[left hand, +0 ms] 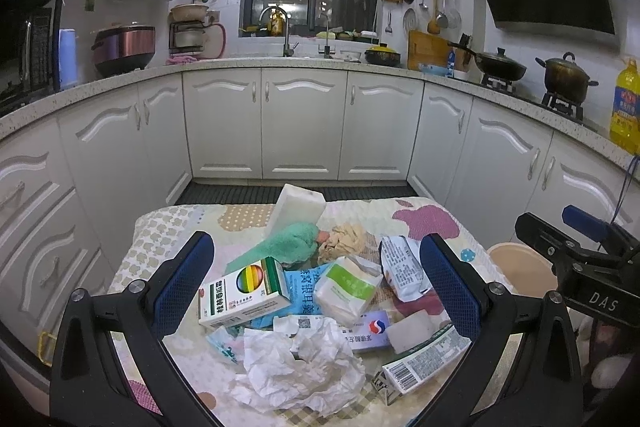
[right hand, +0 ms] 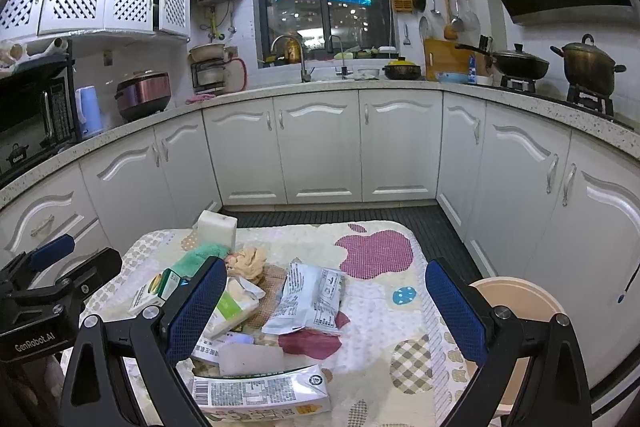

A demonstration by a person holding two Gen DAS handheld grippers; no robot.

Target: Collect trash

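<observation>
Your left gripper (left hand: pixel 316 291) hangs above the trash heap with its blue-padded fingers (left hand: pixel 182 283) spread wide and nothing between them. Your right gripper (right hand: pixel 320 311) is likewise spread wide and empty, over the right half of the pile.

The trash sits on a small table under a quilted cloth with apple and dot patterns (right hand: pixel 376 251). Nearest your left gripper: a crumpled white tissue sheet (left hand: pixel 296 367), with a white-and-green medicine box bearing a rainbow circle (left hand: pixel 244 297) just behind it to the left. A white pouch with a green label (left hand: pixel 348 291) leans on a blue printed wrapper (left hand: pixel 302 287). A grey-white foil snack bag (right hand: pixel 310 301) lies flat in the middle (printed side up). A flattened white carton with a barcode (right hand: pixel 260 393) is at the near edge, touching a plain white block (right hand: pixel 250 359). Farther back: a teal fuzzy cloth (left hand: pixel 288 243), a beige crumpled wad (left hand: pixel 344 241) beside it, and an upright white foam block (left hand: pixel 298 207).

A round beige plastic basin (right hand: pixel 516 297) stands just beside the table on the right, lower than the tabletop.
</observation>
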